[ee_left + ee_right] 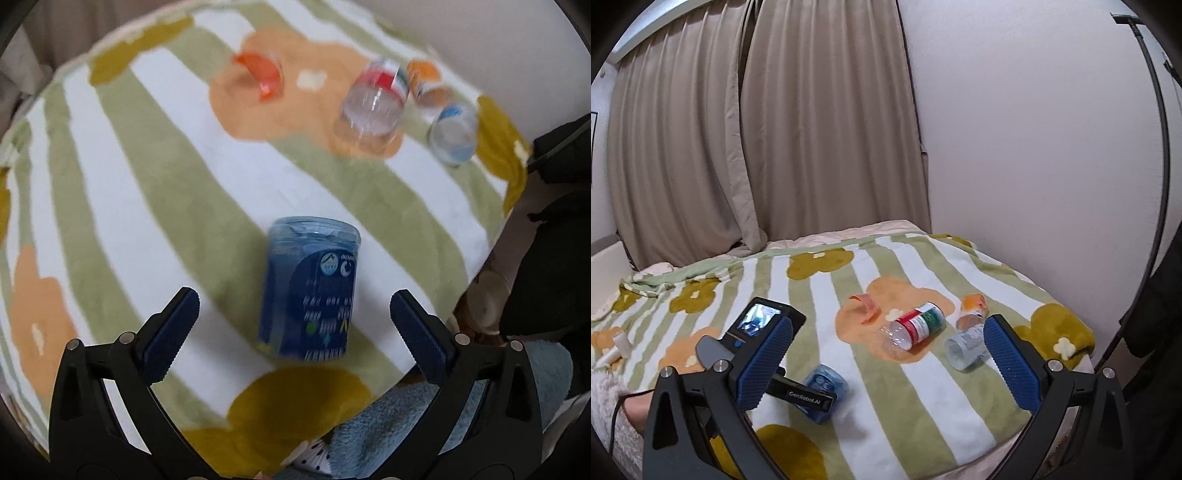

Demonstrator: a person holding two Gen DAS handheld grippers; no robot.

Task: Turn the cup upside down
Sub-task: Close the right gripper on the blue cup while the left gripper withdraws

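Note:
A blue plastic cup [310,288] with dark printed label stands on the striped flower blanket [155,192], its flat end up. My left gripper [294,306] is open, its fingers on either side of the cup and not touching it. In the right wrist view the same cup [824,384] sits partly behind the left gripper's body. My right gripper [886,354] is open and empty, held above the blanket's near part.
Further back lie an orange cup [264,75], a clear cup with a red and green label [373,103], an orange-labelled cup [424,79] and a blue-labelled clear cup [454,129]. The bed's right edge [1082,354] drops off near the wall. Curtains hang behind.

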